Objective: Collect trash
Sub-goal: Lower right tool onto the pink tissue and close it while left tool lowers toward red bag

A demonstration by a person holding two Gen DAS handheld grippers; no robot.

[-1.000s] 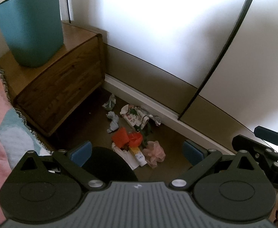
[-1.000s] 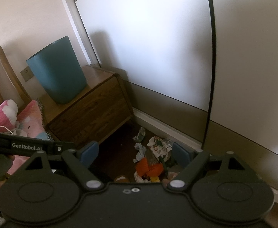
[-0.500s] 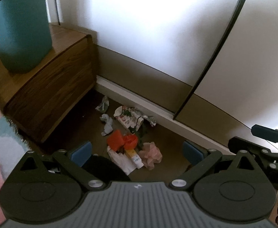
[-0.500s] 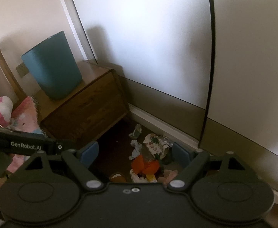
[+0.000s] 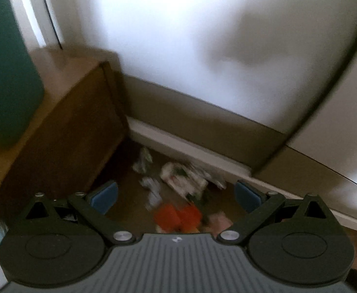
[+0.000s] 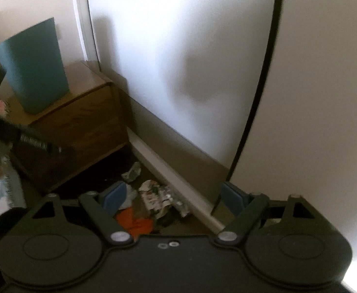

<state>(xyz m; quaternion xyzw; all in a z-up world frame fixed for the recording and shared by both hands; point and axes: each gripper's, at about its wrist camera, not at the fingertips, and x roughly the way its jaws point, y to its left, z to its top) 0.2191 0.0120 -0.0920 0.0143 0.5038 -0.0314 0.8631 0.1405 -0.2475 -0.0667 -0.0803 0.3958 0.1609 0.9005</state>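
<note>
— Jaws?

— Spread wide on both; the left gripper (image 5: 176,196) and the right gripper (image 6: 173,196) hold nothing, each hanging above the floor.

— And the trash?

— Trash (image 5: 176,195) lies on the floor in the corner, near the baseboard (image 5: 190,149); orange scraps (image 6: 135,223) nearest, a printed crumpled wrapper (image 6: 155,195) behind them, small white wads (image 5: 151,190) to the left; all blurred in the left view.

— Around it?

— A wooden nightstand (image 6: 80,127) stands left of the pile; a teal bin (image 6: 33,66) sits upright on top of it, well apart from the trash.
</note>
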